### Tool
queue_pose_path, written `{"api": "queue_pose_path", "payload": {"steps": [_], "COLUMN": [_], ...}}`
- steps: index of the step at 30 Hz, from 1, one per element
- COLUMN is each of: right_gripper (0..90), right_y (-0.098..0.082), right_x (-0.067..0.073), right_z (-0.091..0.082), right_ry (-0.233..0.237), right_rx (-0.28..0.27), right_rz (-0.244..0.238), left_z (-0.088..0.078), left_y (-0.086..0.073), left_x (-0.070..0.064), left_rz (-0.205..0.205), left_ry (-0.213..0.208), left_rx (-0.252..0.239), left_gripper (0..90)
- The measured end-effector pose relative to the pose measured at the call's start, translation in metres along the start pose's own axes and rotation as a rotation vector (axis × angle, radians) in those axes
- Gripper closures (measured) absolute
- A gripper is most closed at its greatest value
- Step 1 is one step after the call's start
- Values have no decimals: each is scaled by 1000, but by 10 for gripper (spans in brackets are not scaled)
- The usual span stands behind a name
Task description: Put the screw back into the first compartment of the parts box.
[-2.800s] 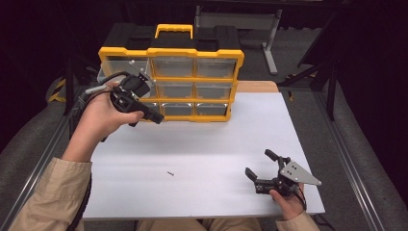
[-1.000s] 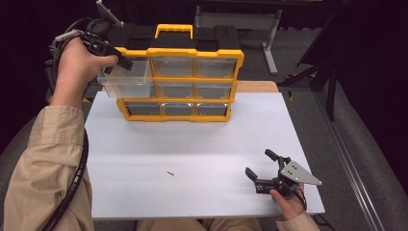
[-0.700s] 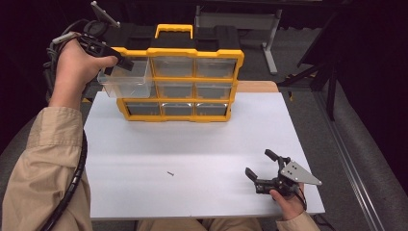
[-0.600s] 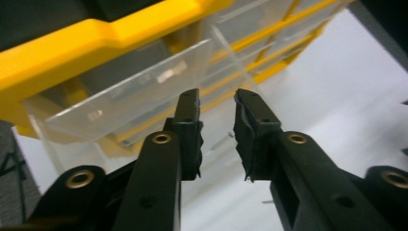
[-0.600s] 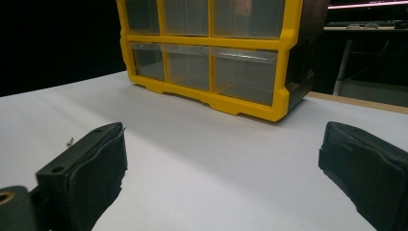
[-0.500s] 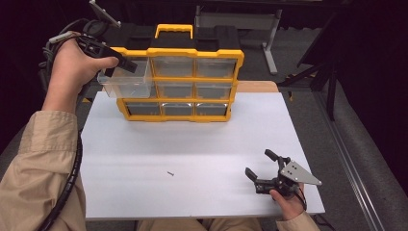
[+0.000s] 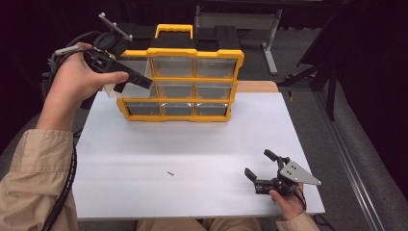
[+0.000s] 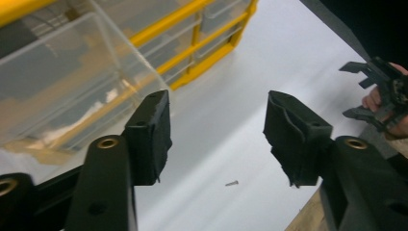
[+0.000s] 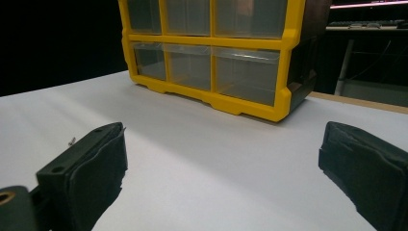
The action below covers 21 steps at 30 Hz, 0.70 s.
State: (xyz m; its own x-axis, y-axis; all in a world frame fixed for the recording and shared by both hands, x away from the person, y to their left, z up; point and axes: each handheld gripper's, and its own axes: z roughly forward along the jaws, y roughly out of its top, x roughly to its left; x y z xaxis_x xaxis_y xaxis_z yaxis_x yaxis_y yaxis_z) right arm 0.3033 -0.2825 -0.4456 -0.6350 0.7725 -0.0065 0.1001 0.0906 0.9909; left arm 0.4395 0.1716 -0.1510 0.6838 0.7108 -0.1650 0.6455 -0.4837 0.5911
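Note:
A yellow-framed organiser (image 7: 192,79) with clear drawers stands at the back of the white table (image 7: 202,144). Its top-left clear drawer (image 7: 139,70) is pulled out toward me. My left gripper (image 7: 132,84) is held up in front of that drawer, open, with nothing between its fingers. In the left gripper view the drawer (image 8: 62,82) lies just left of the left gripper (image 8: 216,103). A small screw (image 7: 170,173) lies loose on the table. The right gripper (image 7: 257,162) rests open at the front right, facing the organiser (image 9: 211,43).
Black cable trails from the left gripper down along the sleeve (image 7: 62,187). A dark metal stand (image 7: 269,43) and dark floor lie behind and to the right of the table. The table's right edge (image 7: 308,159) is close to the right hand.
The left hand rose from the organiser's middle row to its upper left corner, then shifted slightly right and down toward the drawer. The right gripper has stayed still.

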Motion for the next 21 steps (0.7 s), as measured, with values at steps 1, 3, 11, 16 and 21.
{"api": "queue_pose_path", "payload": {"steps": [1,3,11,16,21], "right_gripper": [33,33,33,33,32], "right_y": [0,0,0,0,0], "right_x": [0,0,0,0,0], "right_z": [0,0,0,0,0], "right_ry": [0,-1,1,-2,-2], "right_rx": [0,-1,-1,-5,-1], "right_rz": [0,-4,0,0,-1], "left_z": [2,8,28,40,52], "left_y": [-1,-5,-19,-29,-40], "left_x": [-1,-5,-13,-16,-20], "left_rz": [8,32,73,98,121], "left_ry": [-2,1,-22,-36,-49], "left_rx": [1,9,6,4,11], "left_gripper": [413,370,247,214,200]}}
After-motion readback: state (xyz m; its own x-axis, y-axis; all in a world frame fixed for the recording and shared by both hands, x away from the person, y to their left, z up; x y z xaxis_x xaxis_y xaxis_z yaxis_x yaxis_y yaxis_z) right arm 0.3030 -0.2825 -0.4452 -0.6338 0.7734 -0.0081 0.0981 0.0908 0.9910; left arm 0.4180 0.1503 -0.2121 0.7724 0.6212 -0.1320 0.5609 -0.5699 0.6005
